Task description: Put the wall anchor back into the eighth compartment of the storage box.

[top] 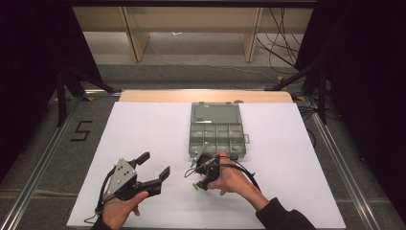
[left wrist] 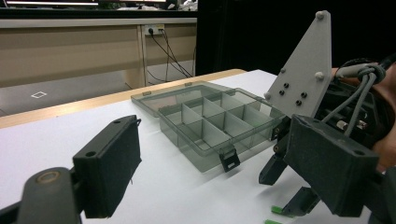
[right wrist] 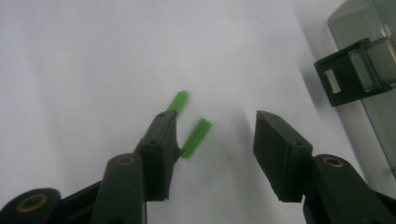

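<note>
One clear compartment box (top: 218, 129) lies open on the white bench (top: 143, 129), its lid folded flat on the far side. Two green sticks lie on the bench just in front of the box's near left corner: one stick (right wrist: 196, 137) sits between the jaws of the right gripper (right wrist: 212, 140), just beside one jaw, and the other stick (right wrist: 178, 101) lies just past that jaw. The right gripper is about half spread, pinching nothing. The left gripper (top: 154, 166), well left of the box, has its jaws spread wide and empty above the bench.
</note>
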A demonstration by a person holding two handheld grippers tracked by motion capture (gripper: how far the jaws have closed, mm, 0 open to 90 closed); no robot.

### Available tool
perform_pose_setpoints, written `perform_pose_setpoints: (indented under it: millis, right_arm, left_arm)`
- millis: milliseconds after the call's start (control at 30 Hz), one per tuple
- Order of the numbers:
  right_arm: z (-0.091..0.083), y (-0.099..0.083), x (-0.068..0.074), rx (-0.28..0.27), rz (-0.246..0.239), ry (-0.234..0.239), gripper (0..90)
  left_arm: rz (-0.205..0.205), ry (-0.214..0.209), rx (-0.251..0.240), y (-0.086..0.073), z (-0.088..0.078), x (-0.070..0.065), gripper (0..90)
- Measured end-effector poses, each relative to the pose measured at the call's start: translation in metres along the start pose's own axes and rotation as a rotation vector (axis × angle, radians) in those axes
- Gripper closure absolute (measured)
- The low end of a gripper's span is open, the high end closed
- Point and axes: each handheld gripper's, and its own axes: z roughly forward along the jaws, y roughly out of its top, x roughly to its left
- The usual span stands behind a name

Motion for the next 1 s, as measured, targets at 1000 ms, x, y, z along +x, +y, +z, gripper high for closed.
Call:
perform_pose_setpoints:
  millis: [1000]
  right_arm:
    - [0.0069, 0.0012, 0.005, 0.06, -0.051, -0.001, 84.5]
  left_arm:
    - [-0.001, 0.001, 0.003, -0.0004, 0.0001, -0.0006, 17.4]
